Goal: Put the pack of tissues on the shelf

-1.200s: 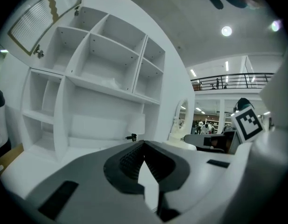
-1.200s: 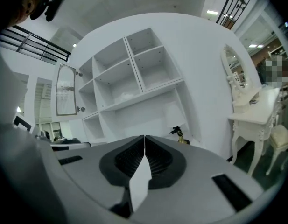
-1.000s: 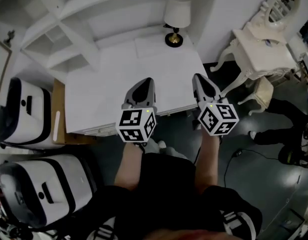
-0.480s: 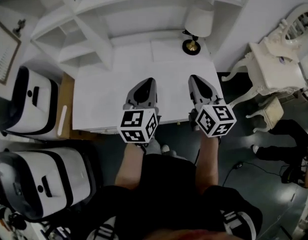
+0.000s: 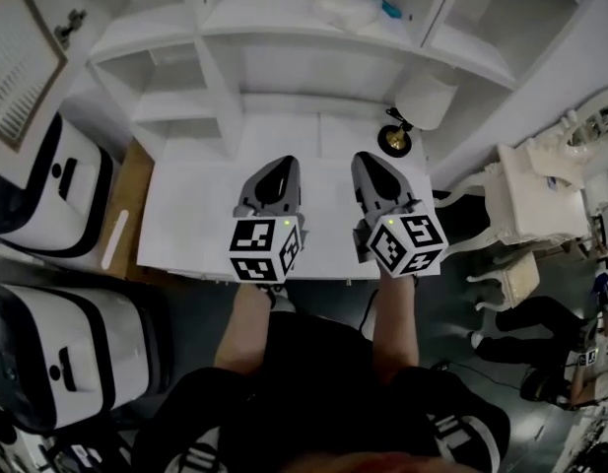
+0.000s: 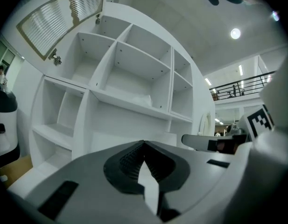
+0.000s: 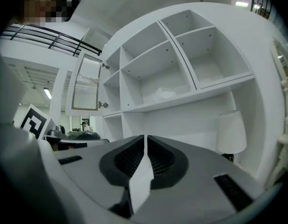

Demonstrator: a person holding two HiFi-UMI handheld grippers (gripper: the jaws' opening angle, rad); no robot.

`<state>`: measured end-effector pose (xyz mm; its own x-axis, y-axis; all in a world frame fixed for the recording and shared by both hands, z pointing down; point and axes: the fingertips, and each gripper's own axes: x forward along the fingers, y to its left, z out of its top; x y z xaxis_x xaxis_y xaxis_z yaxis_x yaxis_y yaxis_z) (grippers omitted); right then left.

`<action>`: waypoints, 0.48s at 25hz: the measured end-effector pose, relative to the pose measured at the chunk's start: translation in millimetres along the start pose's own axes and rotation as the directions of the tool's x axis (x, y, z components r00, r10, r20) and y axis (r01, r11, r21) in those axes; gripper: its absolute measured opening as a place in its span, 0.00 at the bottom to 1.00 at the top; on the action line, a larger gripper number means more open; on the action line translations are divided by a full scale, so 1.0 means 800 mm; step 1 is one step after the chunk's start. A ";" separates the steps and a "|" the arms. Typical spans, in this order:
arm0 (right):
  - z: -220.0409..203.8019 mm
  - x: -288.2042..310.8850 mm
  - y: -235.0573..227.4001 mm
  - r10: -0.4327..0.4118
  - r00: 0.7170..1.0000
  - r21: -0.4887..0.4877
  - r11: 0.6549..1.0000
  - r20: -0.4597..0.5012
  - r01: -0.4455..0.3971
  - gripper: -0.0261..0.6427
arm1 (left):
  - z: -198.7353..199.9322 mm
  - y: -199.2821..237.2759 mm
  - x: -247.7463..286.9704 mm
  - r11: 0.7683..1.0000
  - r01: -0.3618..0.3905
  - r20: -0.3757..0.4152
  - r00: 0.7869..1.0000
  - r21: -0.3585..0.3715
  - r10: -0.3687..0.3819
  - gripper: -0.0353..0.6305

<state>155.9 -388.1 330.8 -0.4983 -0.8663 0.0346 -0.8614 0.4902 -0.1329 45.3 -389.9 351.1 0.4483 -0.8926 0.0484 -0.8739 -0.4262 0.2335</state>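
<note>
The left gripper [image 6: 144, 144], jaws closed together with nothing between them, faced the white shelf unit [image 6: 125, 102], where a pale pack of tissues [image 6: 143, 99] lay in a middle compartment.

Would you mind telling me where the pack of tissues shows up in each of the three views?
Head view: the pack of tissues lies near the top edge, right of centre, on an upper shelf.
Left gripper view: near the centre, above the jaws.
Right gripper view: near the centre, above the jaws.
Shared landmark: the slatted door, left of the pack in every view.
</note>
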 end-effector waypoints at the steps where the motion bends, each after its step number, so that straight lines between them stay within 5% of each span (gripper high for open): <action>1: 0.005 0.011 0.003 0.005 1.000 -0.012 1.000 0.002 -0.005 0.07 | 0.006 0.008 0.005 1.000 -0.001 0.008 1.000 0.000 0.001 0.07; 12: 0.061 0.083 0.023 0.015 0.998 -0.123 0.992 0.066 -0.007 0.08 | 0.053 0.060 0.046 0.998 0.058 0.083 0.995 0.005 -0.058 0.07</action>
<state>111.5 -441.5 282.7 -0.5036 -0.8633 -0.0332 -0.8635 0.5042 -0.0107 12.3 -449.3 323.0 0.4808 -0.8756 -0.0462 -0.8475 -0.4776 0.2315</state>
